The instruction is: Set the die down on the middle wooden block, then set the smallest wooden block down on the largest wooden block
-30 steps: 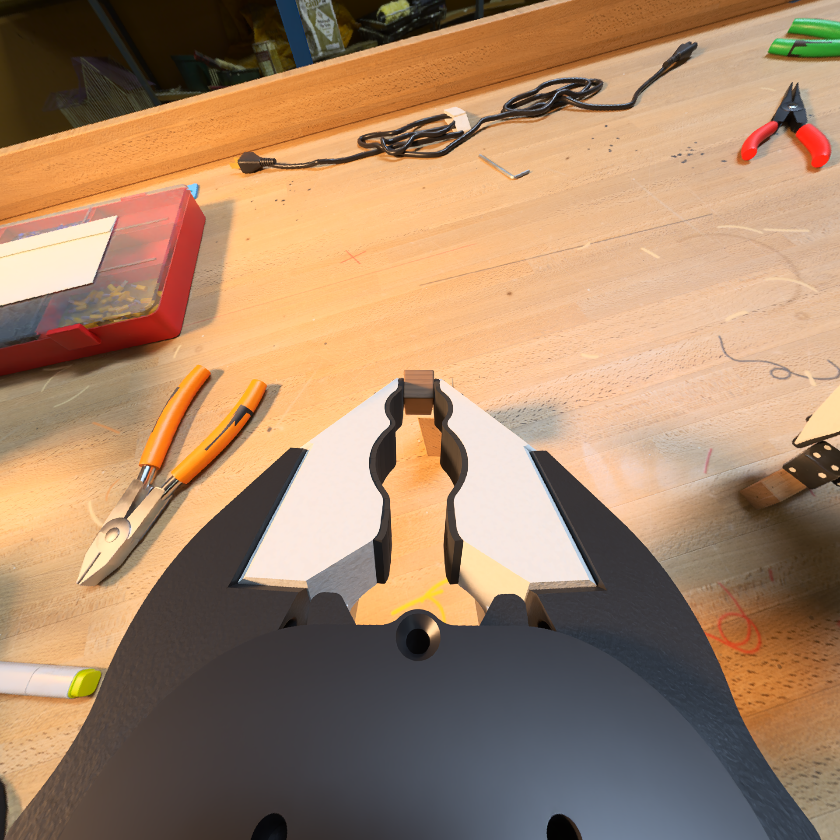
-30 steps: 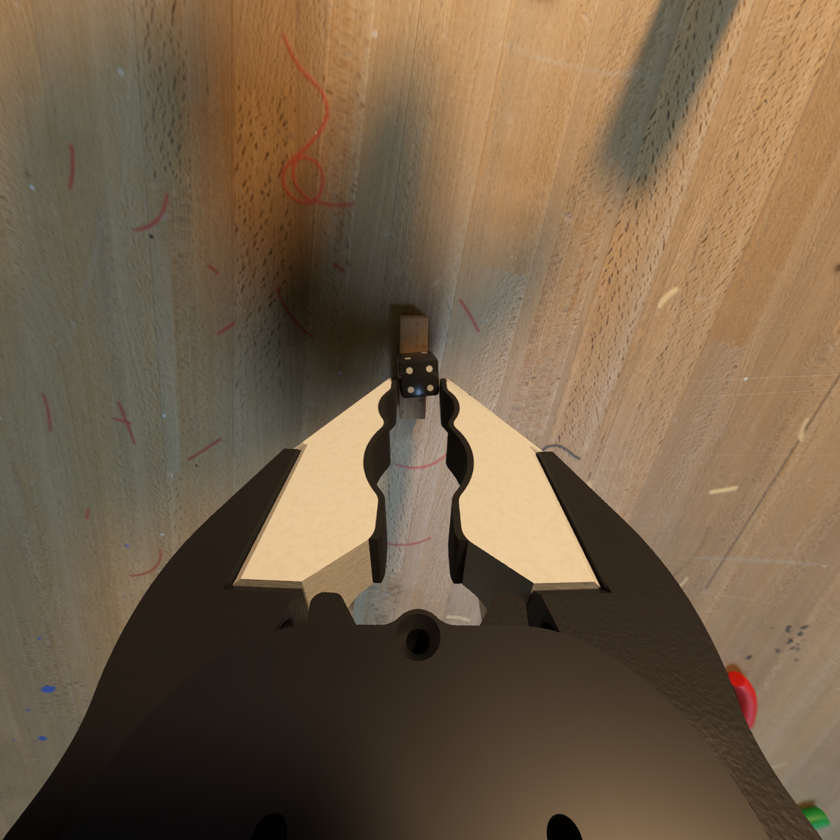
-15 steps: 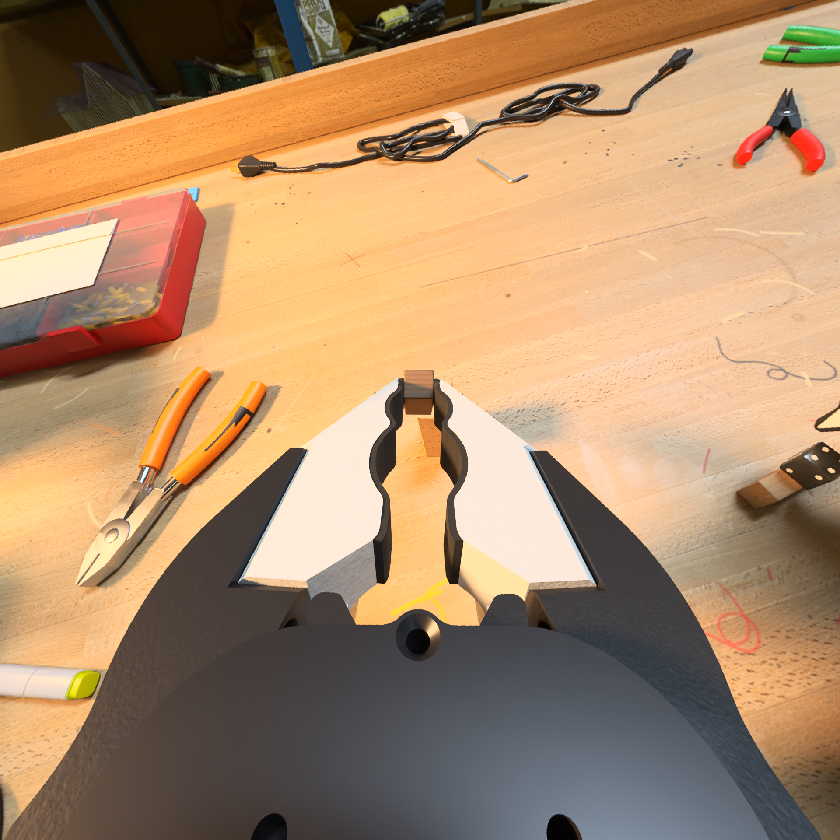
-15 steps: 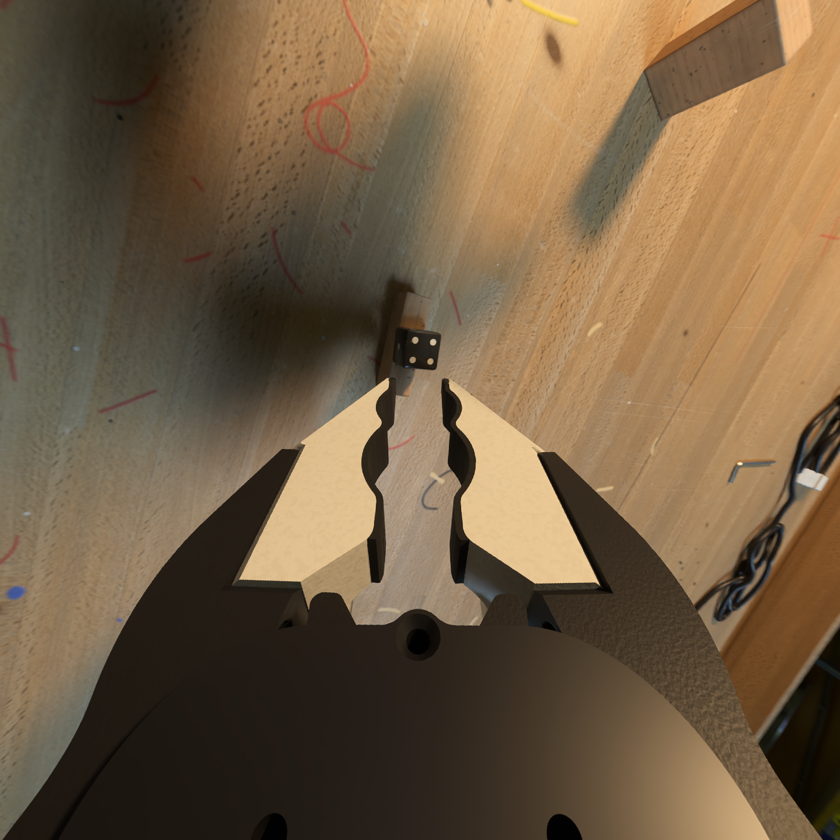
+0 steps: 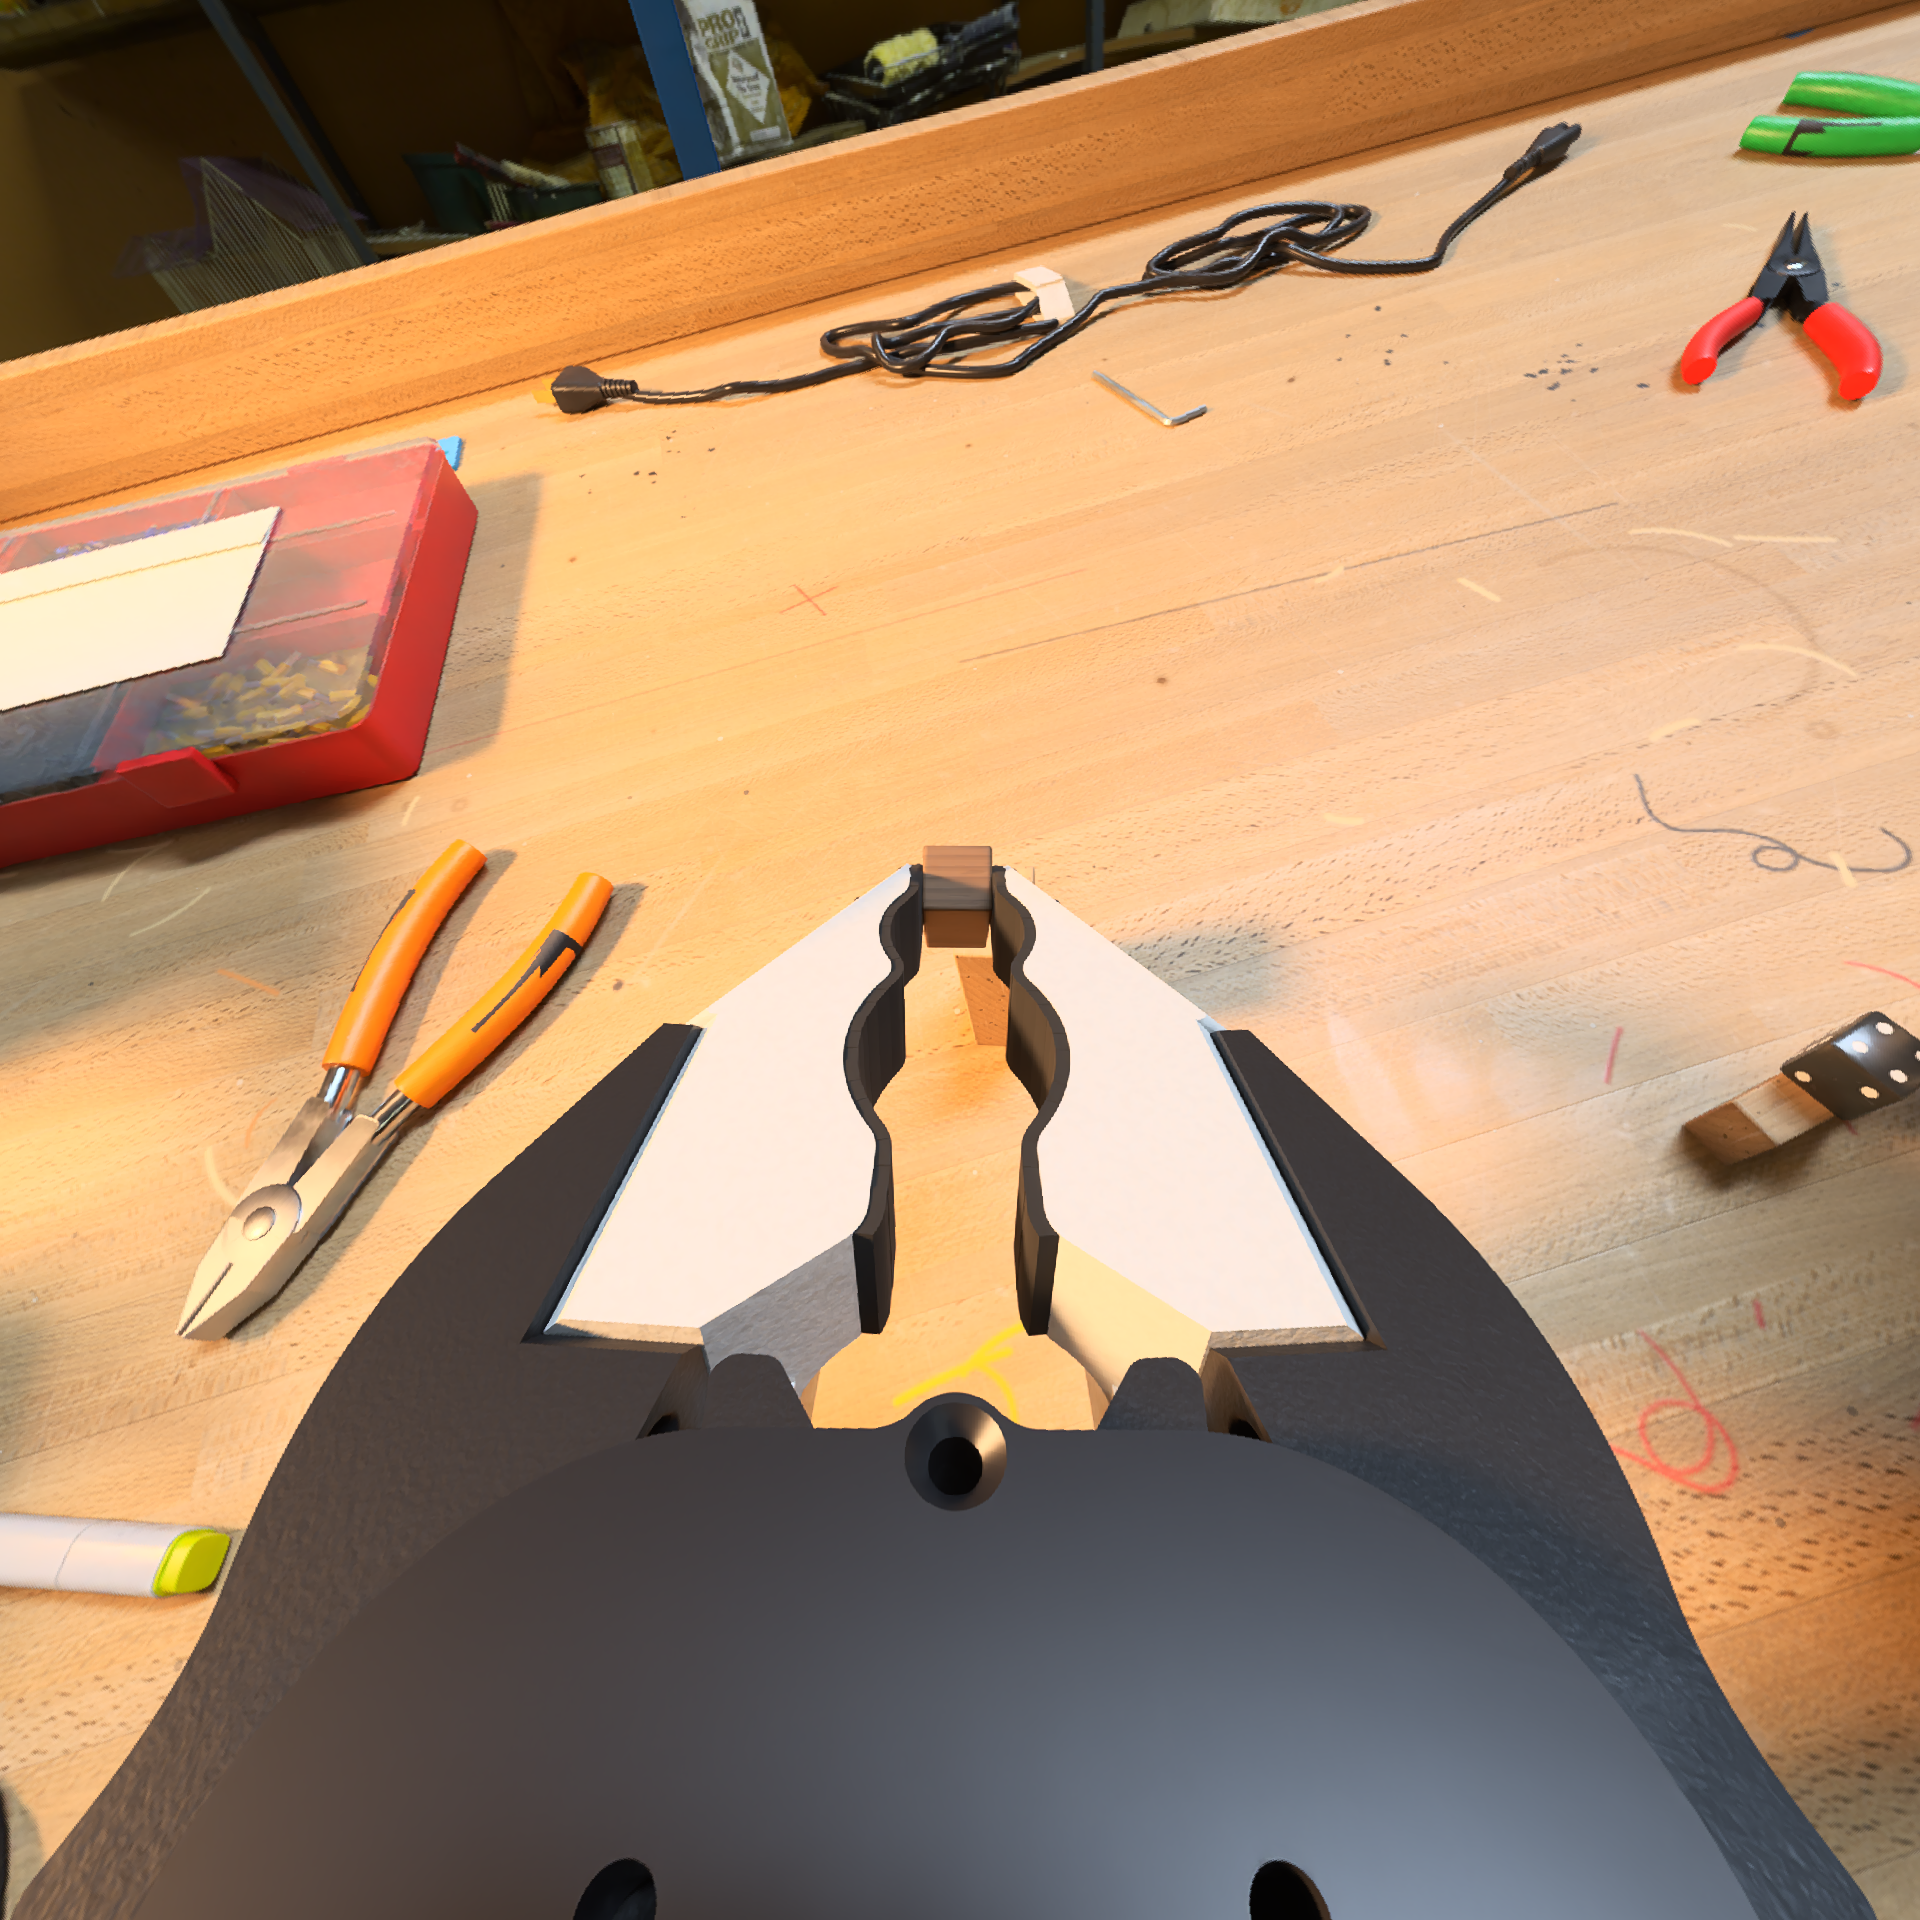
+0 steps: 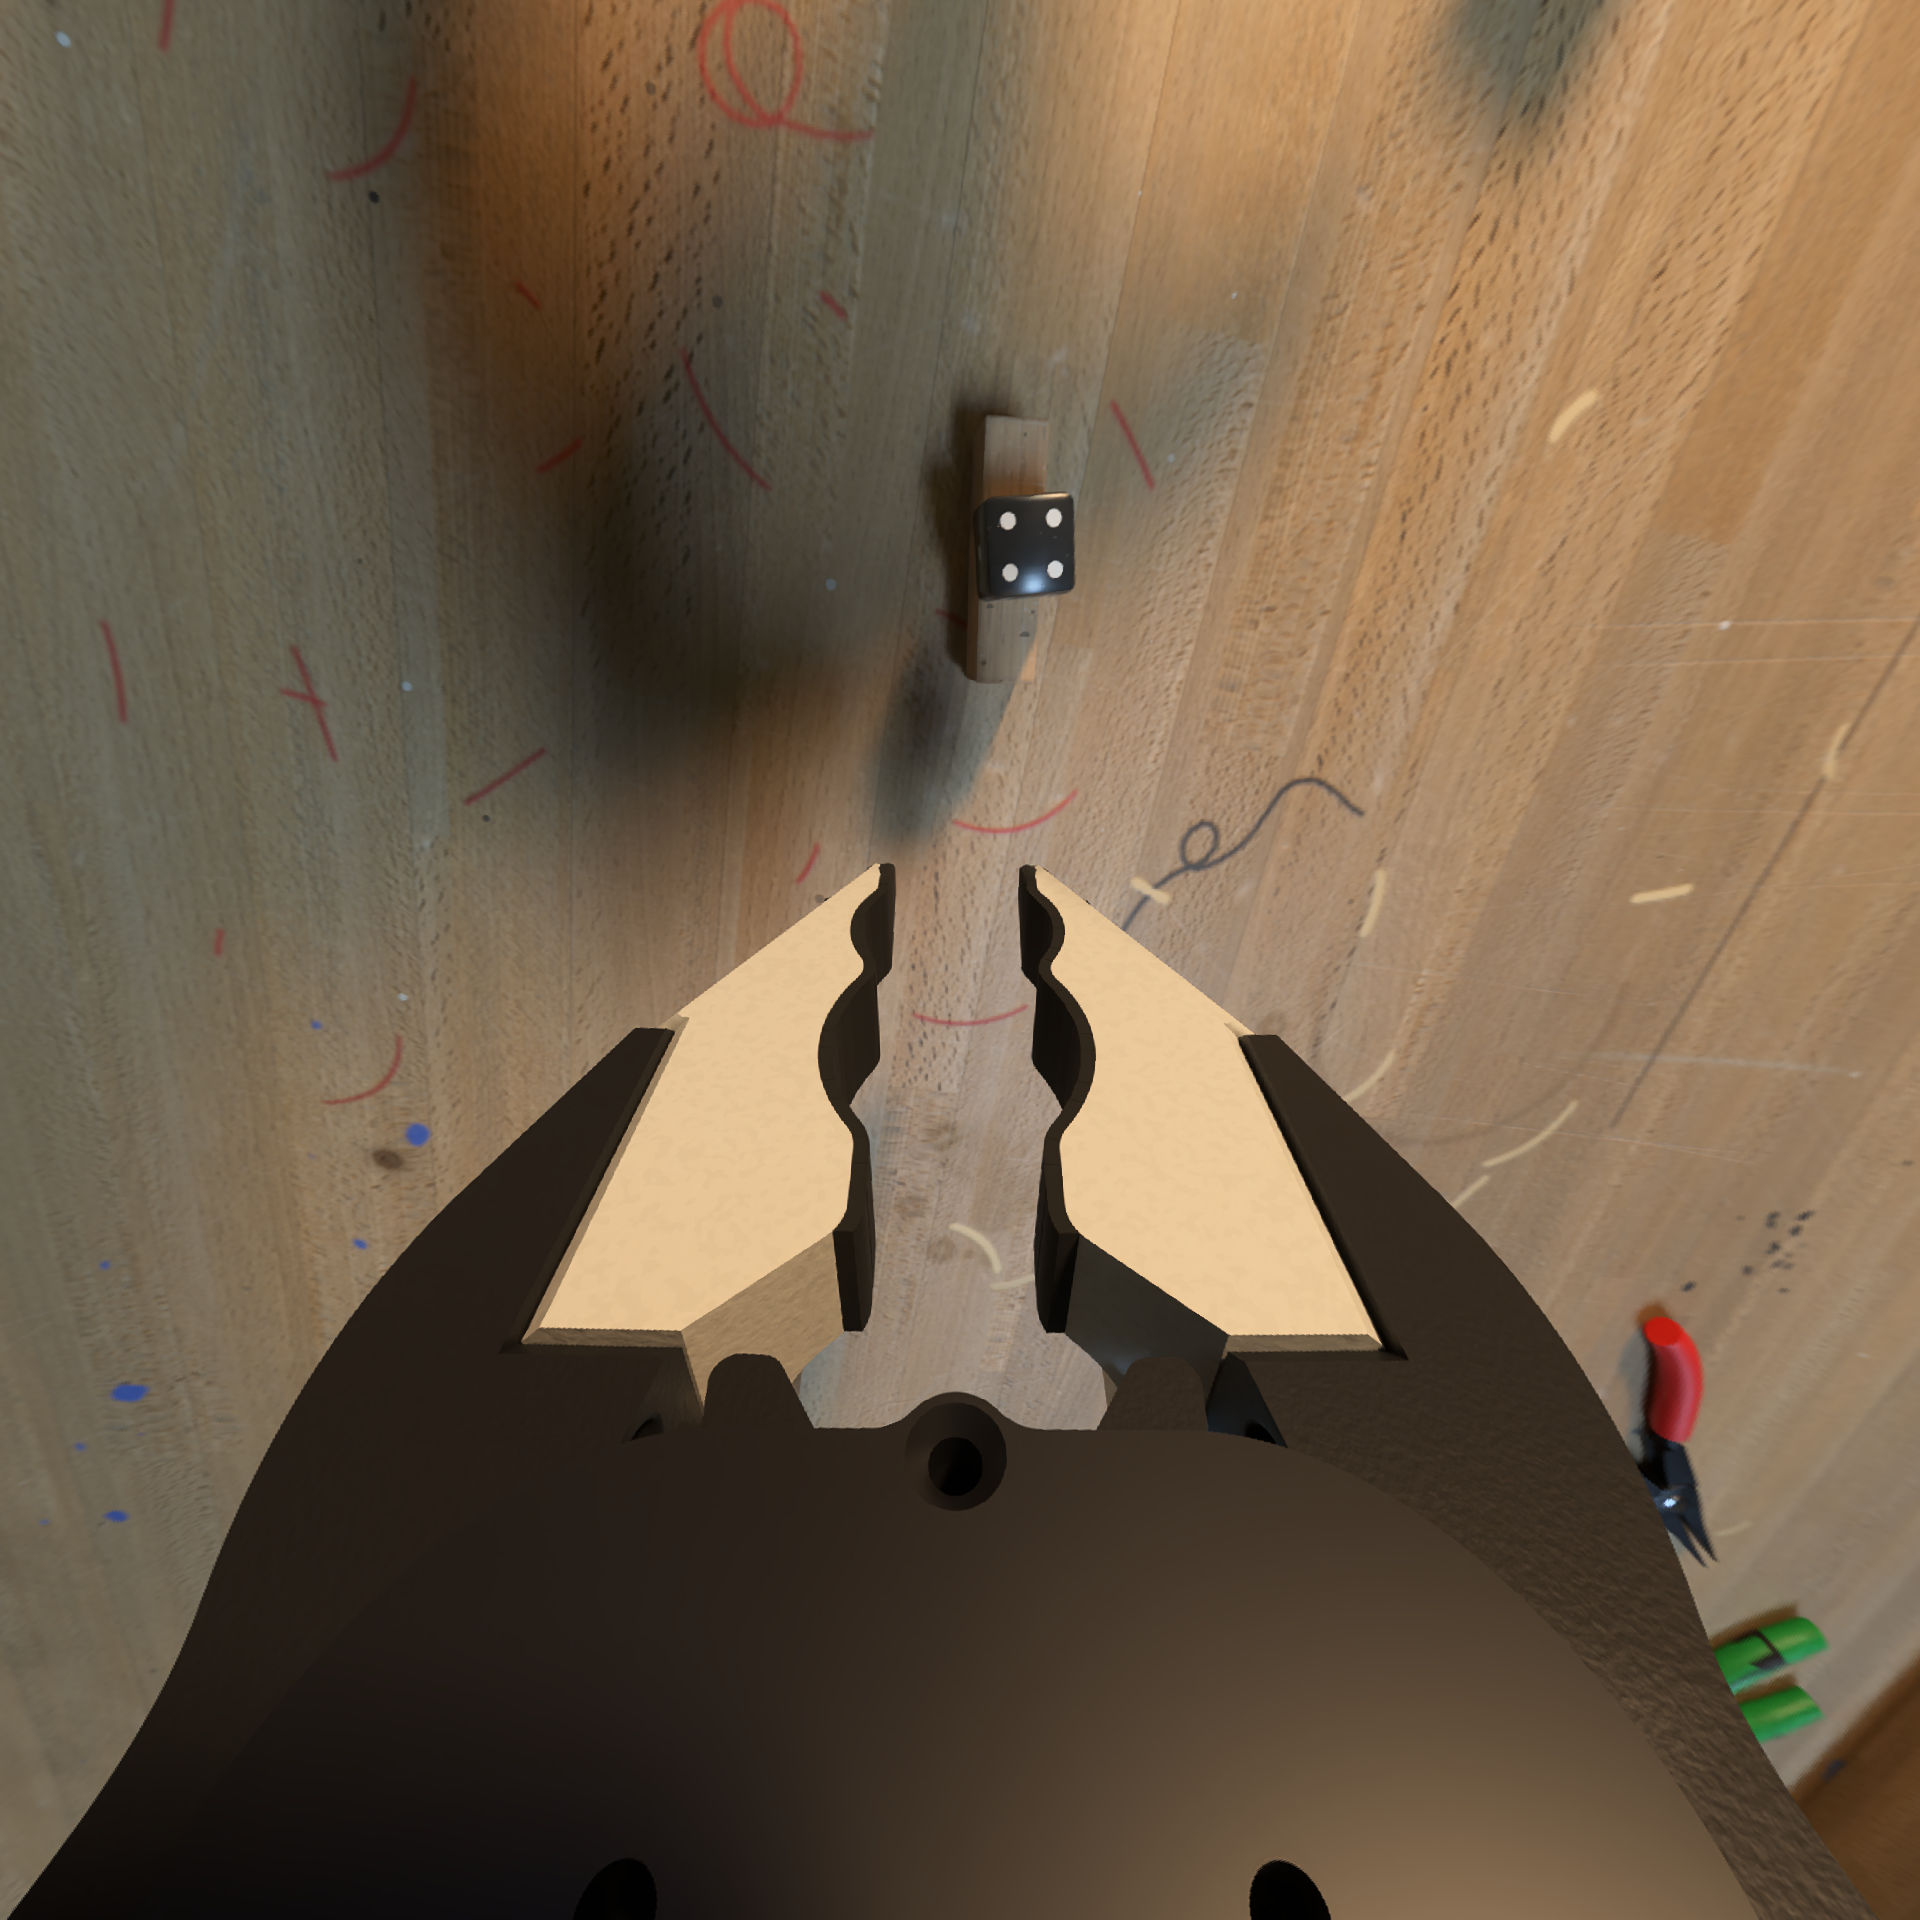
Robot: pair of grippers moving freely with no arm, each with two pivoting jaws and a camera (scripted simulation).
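My left gripper (image 5: 957, 904) is shut on the smallest wooden block (image 5: 956, 894), a small brown cube held above the bench. Below it, between the fingers, part of a larger wooden block (image 5: 985, 997) shows. The black die (image 6: 1023, 545) with white pips rests on the middle wooden block (image 6: 1003, 644), a thin flat piece on the bench; both also show at the right of the left wrist view, the die (image 5: 1855, 1062) on the block (image 5: 1745, 1127). My right gripper (image 6: 956, 883) is open and empty, raised above and back from the die.
A red parts case (image 5: 208, 644) lies at the left, orange-handled pliers (image 5: 384, 1060) beside my left gripper, a marker (image 5: 114, 1555) at the lower left. A black cable (image 5: 1091, 301), a hex key (image 5: 1148, 400), red-handled pliers (image 5: 1797, 312) and green handles (image 5: 1839, 114) lie toward the raised back rail (image 5: 727, 239).
My right gripper let go of the die on the middle block, opened, and drew back and up from it. My left gripper still holds the small block, nearly unmoved.
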